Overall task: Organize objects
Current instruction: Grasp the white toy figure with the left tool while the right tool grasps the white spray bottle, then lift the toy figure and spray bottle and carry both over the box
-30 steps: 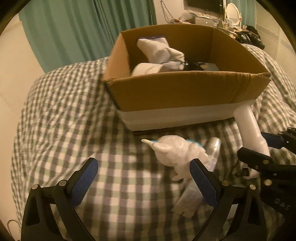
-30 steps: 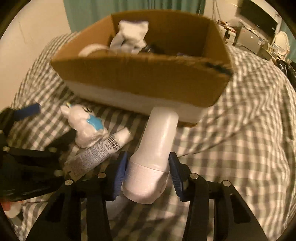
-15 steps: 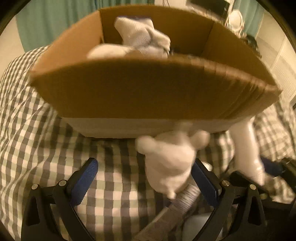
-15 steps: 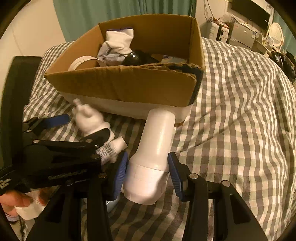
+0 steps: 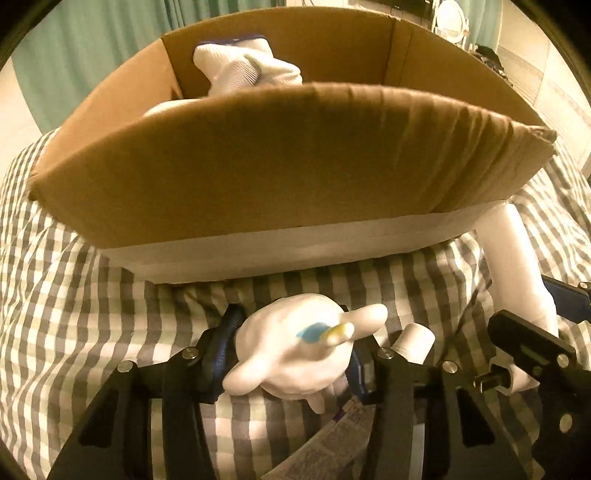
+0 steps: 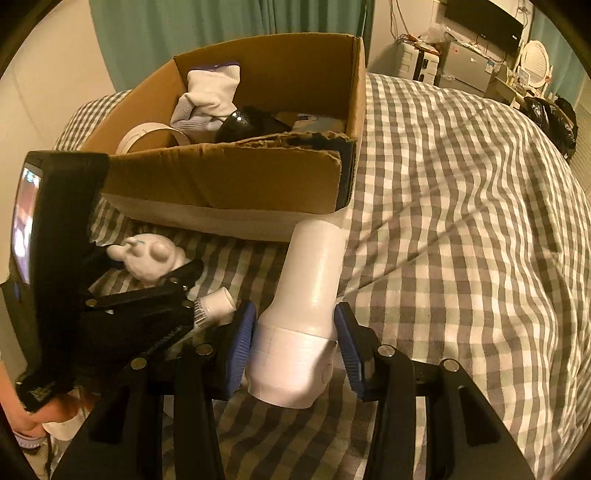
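A cardboard box point(image 5: 280, 158) stands on the checked bedspread; it also shows in the right wrist view point(image 6: 236, 177), holding white socks point(image 6: 207, 99), a tape roll point(image 6: 147, 136) and a dark object point(image 6: 243, 123). My left gripper point(image 5: 288, 354) is shut on a white unicorn toy point(image 5: 295, 354) just in front of the box; the toy shows in the right wrist view point(image 6: 151, 258) too. My right gripper point(image 6: 295, 339) is shut on a white bottle point(image 6: 306, 295), which points at the box's front right corner and shows in the left wrist view point(image 5: 513, 269).
A tube point(image 6: 218, 306) lies on the checked bedspread point(image 6: 461, 221) between the toy and the bottle. Teal curtains point(image 6: 184, 33) hang behind the box. Furniture and a mirror point(image 6: 535, 59) stand at the far right of the room.
My left gripper has closed on the unicorn toy, which it straddled open before. The right gripper keeps its hold on the bottle and has tilted back slightly.
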The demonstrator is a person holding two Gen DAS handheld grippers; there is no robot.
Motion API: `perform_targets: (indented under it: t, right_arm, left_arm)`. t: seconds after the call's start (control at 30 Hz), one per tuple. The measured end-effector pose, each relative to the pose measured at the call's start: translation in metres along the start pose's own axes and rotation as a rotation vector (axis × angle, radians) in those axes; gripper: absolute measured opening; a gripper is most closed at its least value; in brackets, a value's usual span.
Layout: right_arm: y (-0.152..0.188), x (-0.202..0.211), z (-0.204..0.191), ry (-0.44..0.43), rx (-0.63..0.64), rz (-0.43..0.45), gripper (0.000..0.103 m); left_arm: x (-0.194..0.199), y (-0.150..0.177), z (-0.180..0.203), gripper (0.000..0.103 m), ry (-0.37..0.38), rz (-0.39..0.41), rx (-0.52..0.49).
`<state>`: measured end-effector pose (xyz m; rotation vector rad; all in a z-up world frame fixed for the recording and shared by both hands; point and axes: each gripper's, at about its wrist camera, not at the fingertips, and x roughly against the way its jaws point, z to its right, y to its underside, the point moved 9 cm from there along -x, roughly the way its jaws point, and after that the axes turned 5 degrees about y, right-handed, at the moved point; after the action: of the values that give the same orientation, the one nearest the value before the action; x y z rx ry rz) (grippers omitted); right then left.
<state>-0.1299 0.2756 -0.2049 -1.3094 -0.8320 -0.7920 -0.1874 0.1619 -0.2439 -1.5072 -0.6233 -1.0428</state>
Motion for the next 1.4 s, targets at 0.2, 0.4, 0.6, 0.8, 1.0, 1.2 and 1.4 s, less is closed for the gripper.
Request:
perform_targets:
  t: [0.2,0.4,0.6,0.8,1.0,1.2,1.4]
  right_arm:
    - [-0.005,0.020,-0.002,0.009,0.009,0.057,0.044]
    - [-0.003,0.045,-0.006,0.017,0.023,0.113,0.044]
    - [0.003,0.074,-0.011,0.017,0.023,0.154,0.044]
    - [0.003,0.104,-0.016,0.021,0.023,0.202,0.044]
    - [-0.004,0.140,-0.020,0.027,0.038,0.266,0.044]
    - [-0.024,0.173,-0.021,0.041,0.061,0.327,0.044]
    - [-0.060,0.199,-0.022,0.080,0.107,0.398,0.044]
  left_arm:
    - [0.024,0.003,0.002,0.051,-0.029,0.040,-0.027]
    - [0.064,-0.001,0.000,0.051,-0.052,0.116,-0.015]
    - [0.119,0.011,-0.008,0.051,-0.053,0.179,-0.015]
    - [0.149,0.018,-0.007,0.051,-0.066,0.225,-0.006]
    - [0.197,0.008,-0.005,0.051,-0.065,0.325,-0.002]
    - [0.239,-0.016,-0.008,0.051,-0.037,0.395,0.002]
    - [0.255,-0.050,-0.017,0.051,-0.031,0.424,0.007]
